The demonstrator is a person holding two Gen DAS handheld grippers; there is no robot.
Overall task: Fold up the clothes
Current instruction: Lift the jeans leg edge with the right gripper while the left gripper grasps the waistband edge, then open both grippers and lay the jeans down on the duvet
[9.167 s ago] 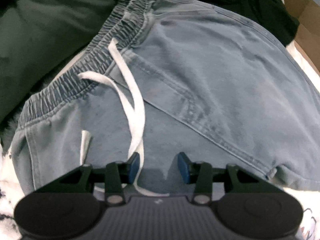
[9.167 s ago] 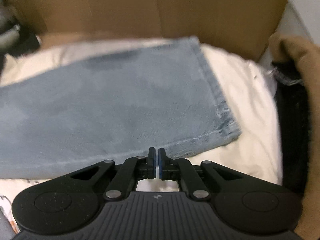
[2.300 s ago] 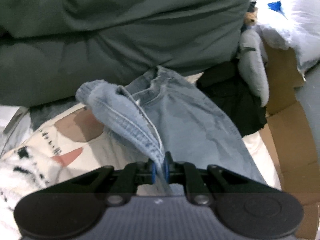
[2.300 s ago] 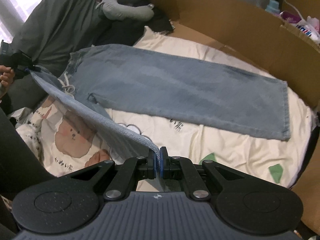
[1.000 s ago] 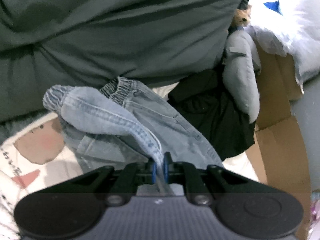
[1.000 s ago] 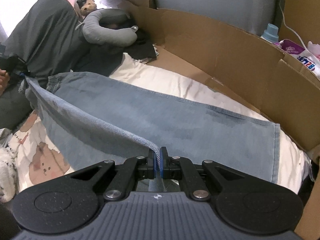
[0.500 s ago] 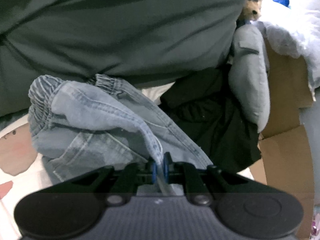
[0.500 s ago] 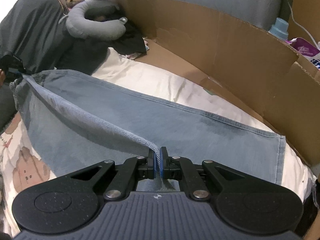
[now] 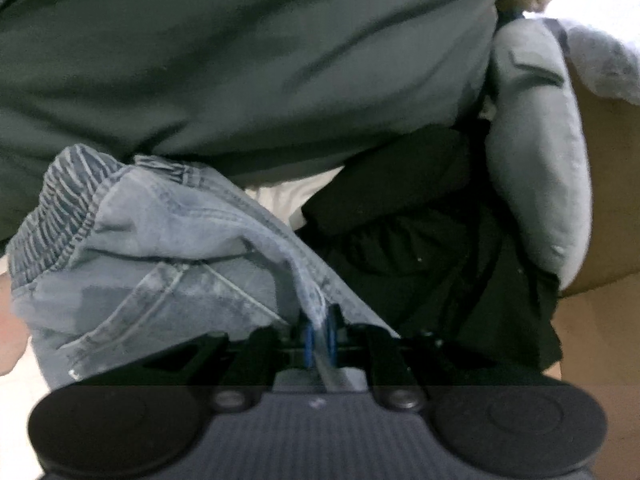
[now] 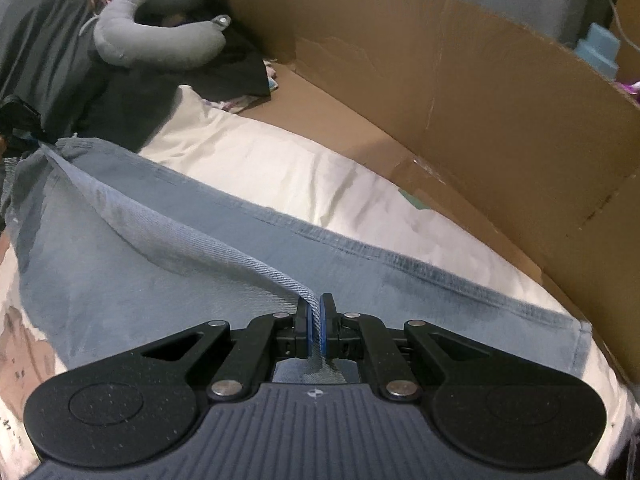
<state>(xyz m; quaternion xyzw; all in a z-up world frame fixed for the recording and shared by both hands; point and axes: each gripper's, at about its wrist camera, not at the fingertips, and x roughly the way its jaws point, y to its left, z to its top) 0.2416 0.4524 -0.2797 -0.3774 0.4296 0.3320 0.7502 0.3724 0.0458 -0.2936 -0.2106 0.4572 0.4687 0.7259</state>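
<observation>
Light blue jeans [image 10: 168, 280] lie lengthwise on a cream bedsheet [image 10: 304, 176], with one leg held over the other. My left gripper [image 9: 319, 330] is shut on the denim at the waist end, next to the elastic waistband [image 9: 60, 208]. My right gripper [image 10: 316, 330] is shut on the edge of the upper leg near the hem end. The denim edge runs taut from it toward the left gripper [image 10: 16, 120], seen at the far left of the right wrist view.
A brown cardboard wall [image 10: 460, 80] borders the bed on the far side and right. A grey neck pillow [image 10: 160, 40] [image 9: 536, 168] and a black garment [image 9: 420, 240] lie near the waist end. A dark green duvet [image 9: 240, 60] bulks behind the waistband.
Both grippers have carried the held leg across and lower over the other leg. The lifted denim now hangs close above the lower layer, nearer the cardboard wall.
</observation>
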